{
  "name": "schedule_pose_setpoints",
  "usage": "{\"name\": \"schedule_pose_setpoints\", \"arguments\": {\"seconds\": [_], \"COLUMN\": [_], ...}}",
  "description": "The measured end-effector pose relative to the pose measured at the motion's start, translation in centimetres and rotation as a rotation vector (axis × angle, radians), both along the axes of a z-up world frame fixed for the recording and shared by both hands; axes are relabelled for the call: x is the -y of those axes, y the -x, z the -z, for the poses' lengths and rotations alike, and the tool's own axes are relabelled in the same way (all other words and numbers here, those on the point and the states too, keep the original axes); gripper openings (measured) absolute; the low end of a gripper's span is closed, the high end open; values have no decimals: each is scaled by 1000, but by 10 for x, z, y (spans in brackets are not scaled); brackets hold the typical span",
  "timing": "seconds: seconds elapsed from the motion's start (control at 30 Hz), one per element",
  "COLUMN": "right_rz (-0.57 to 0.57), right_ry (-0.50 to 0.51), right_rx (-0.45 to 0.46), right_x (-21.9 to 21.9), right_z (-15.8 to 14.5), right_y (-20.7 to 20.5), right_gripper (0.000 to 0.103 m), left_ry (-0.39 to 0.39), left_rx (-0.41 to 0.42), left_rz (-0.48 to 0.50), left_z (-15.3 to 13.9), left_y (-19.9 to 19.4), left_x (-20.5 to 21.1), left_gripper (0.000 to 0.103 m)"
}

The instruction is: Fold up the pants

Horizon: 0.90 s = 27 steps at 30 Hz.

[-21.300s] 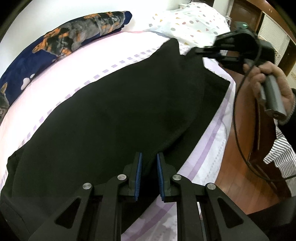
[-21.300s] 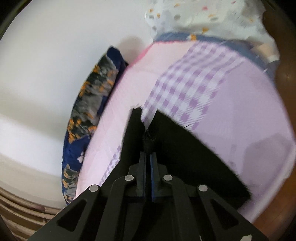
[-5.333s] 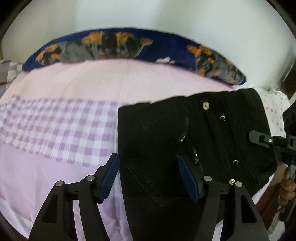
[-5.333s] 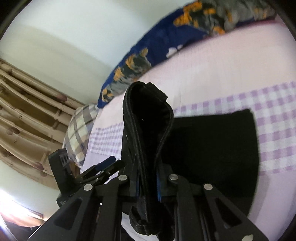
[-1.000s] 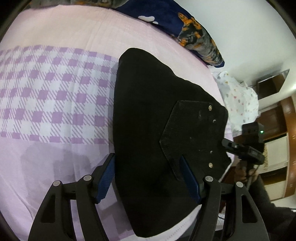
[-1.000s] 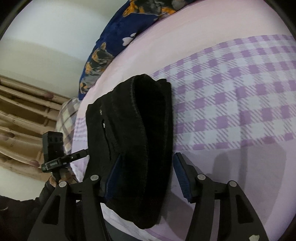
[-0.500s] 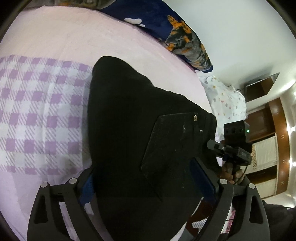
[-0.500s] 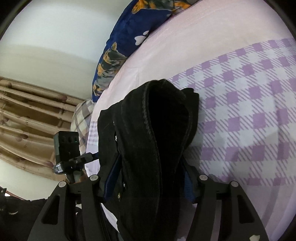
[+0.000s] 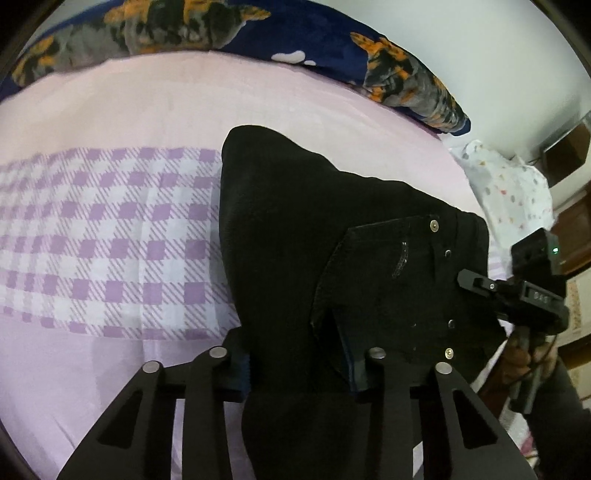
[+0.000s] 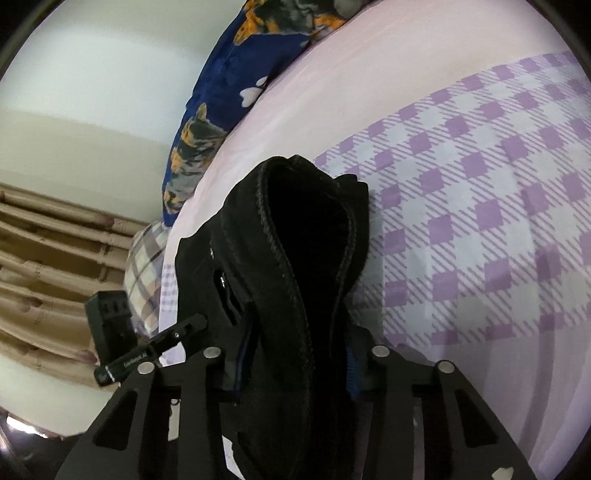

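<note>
The black pants [image 9: 332, 258] lie folded into a compact stack on the pink and purple checked bed sheet [image 9: 110, 240], back pocket with rivets on top. My left gripper [image 9: 301, 363] is open, its jaws set wide around the near edge of the stack. In the right wrist view the pants [image 10: 295, 266] rise between the jaws of my right gripper [image 10: 295, 369], which is open and straddles the thick folded end. The right gripper also shows in the left wrist view [image 9: 517, 291] at the stack's far right edge.
A long navy pillow with orange dog prints [image 9: 221, 33] runs along the back of the bed by the white wall. A white spotted cloth [image 9: 509, 184] lies at the right end. A plaid pillow [image 10: 147, 266] and beige curtains [image 10: 55, 258] show in the right wrist view.
Both grippers have pushed in closer, so the folded stack now sits deeper between each pair of open jaws. The stack itself keeps its shape.
</note>
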State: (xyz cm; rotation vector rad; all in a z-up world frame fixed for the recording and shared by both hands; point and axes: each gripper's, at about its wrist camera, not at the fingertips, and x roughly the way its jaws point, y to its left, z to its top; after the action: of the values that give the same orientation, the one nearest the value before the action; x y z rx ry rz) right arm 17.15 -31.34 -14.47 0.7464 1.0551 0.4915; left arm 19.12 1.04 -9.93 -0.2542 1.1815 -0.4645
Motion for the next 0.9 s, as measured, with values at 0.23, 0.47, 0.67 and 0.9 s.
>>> {"name": "schedule_pose_setpoints", "arguments": {"seconds": [0.23,0.47,0.67,0.9], "right_rz": [66,82,73,38], "right_ry": [42,46,42,12], "right_rx": [29,70,86,91], "right_x": [-8,-23,-37,-63], "right_z": [-18,-42,-57,-65], "right_y": [6,11,17,17], "right_gripper": [22,20,20,20], "left_ry": [-63,-69,-33,-7], "left_rx": [33,85,106,125], "left_rz": [5,20,3,-37], "left_z": [-14,-34,-51,-67], "left_y": [4,14,25,30], "left_x": [11,13,-2,-27], "left_gripper": [21,17,17,16]}}
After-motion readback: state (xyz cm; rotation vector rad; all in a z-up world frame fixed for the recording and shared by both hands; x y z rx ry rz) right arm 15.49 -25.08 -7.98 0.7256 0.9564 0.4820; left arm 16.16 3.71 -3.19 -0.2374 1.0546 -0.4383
